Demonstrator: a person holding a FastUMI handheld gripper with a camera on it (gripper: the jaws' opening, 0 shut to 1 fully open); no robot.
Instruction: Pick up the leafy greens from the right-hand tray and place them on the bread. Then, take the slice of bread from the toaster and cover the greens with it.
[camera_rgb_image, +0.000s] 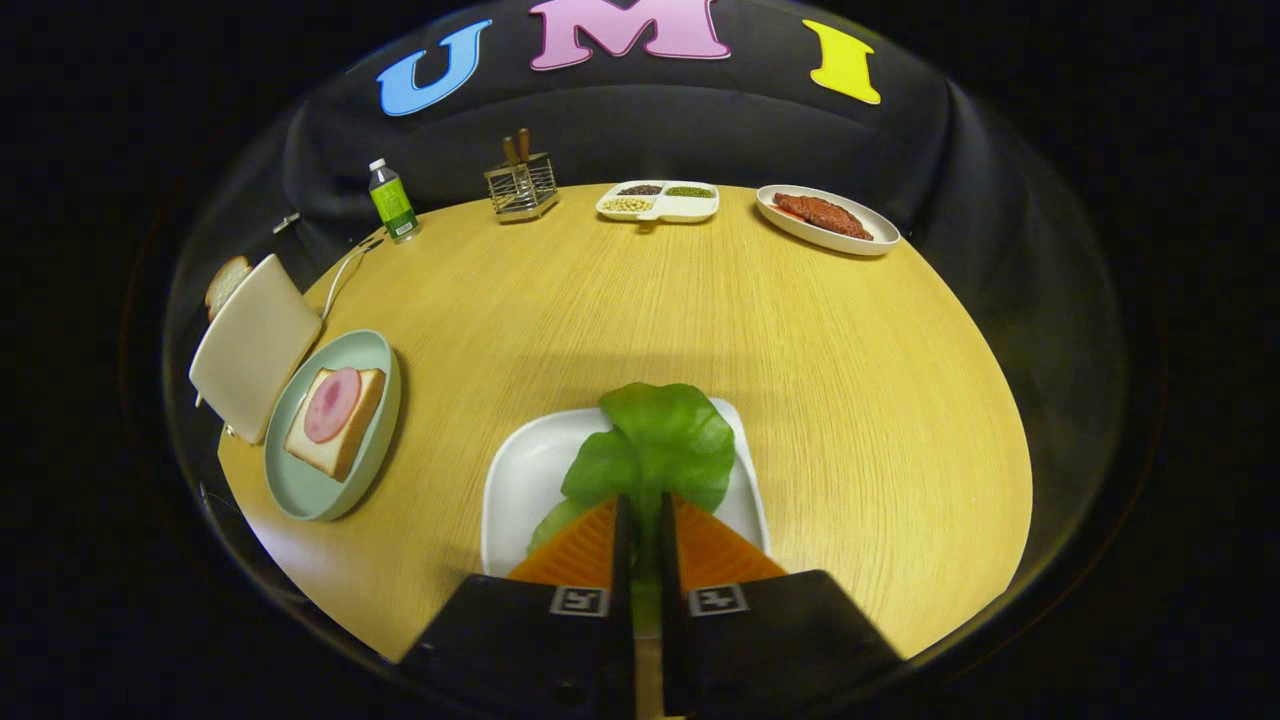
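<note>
With the scene read from left to right, the toaster (255, 345) stands at the table's left edge with a slice of bread (226, 282) rising from its slot. Just beside it lies the green plate (300, 480), which carries the base bread (335, 420) topped with a round pink slice of meat (332, 403). Farther back stand a green bottle (392, 200) and a wire utensil rack (521, 186).

At the near centre sits the white tray (520, 480), holding the leafy greens (660, 440). The gripper (640, 525) is over this tray with its two fingers drawn nearly together; only a narrow gap separates them, and the stem end of the greens lies in that gap. Both fingers appear to press on the leaf, so the grasp seems made, though whether the greens have left the tray cannot be told.

Beyond, a divided dish (658, 202) and an oval plate (830, 222) rest near the far edge of the wooden table (850, 400).

The step in hand is judged to be the pick-up of the greens. The next move calls for a lift clear of the tray, then a carry leftward to the green plate, with release only once the leaf is centred over the meat. The toaster slice is not yet due.
</note>
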